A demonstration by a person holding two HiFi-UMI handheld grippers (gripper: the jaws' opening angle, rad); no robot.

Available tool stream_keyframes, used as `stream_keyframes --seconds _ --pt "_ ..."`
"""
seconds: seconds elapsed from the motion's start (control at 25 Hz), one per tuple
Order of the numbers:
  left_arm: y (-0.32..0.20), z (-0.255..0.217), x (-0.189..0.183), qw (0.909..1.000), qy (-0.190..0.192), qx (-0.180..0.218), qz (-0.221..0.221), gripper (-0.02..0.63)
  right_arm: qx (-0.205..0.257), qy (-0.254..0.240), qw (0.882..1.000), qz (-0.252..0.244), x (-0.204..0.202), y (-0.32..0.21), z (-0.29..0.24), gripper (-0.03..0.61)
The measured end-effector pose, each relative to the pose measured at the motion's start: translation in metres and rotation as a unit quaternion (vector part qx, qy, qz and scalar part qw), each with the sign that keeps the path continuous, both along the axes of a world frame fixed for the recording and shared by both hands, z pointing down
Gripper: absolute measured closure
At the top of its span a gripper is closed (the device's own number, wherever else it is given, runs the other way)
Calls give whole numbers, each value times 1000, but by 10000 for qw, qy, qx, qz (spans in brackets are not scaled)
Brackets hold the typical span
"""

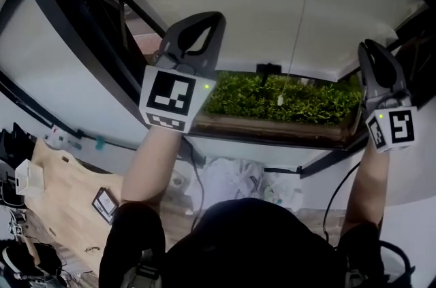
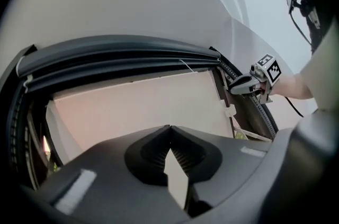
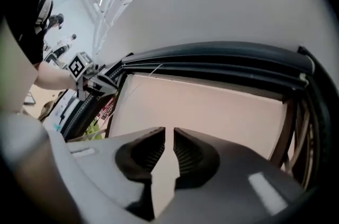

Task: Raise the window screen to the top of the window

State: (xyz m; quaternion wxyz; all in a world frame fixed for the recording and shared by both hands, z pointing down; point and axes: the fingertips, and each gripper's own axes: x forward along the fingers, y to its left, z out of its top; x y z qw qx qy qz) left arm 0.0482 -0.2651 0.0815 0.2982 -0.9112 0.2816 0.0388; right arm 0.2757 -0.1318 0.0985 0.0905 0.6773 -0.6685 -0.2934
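Reaching up at a window, a person lifts both grippers toward the dark frame (image 1: 75, 35), seen through a head camera whose wide lens bends every edge. Much is lost. The person's dark head fills the bottom of the head view and blocks the wall under the frame. The frame's right side runs off behind the right gripper (image 3: 169, 130) and the lens rim. No view shows whether either gripper touches screen or frame. Both gripper views are soft, and the grippers' own grey bodies cover the frame's lower part.

The left gripper (image 2: 169, 128), at the frame's left side, is closed, tips meeting with nothing caught between them. The right gripper, at the frame's right side, stands a narrow slit apart, and only pale screen shows through the slit.

The screen (image 1: 272, 7) is a plain off-white sheet, pinkish in the gripper views. It fills most of the frame from the top down. Its bottom edge hangs a little above the frame's lower rail and bears a small dark clip (image 1: 269, 69) at mid-width. A thin cord (image 1: 294, 28) drops in front of it to a white pull (image 1: 279, 101). Between the screen's edge and the lower rail, green plants (image 1: 300, 103) show.
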Motion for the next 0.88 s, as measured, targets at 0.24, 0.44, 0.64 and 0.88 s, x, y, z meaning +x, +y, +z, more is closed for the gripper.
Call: stream_keyframes --seconds 0.24,0.44,0.64,0.88 --pt "-10 57 1 9935 263 -1069 279 607 -297 -927 9951 -151 14 -3 49 530" --pt "-20 111 -11 9881 296 -1511 54 607 -691 -1404 9876 -95 20 -7 103 531" --pt "-20 171 -16 9841 130 -1763 -196 607 -1019 -1843 9776 -59 18 -7 158 534" --pt "-20 228 -22 9765 101 -2123 -364 607 -1236 -2123 9692 148 13 4 210 546"
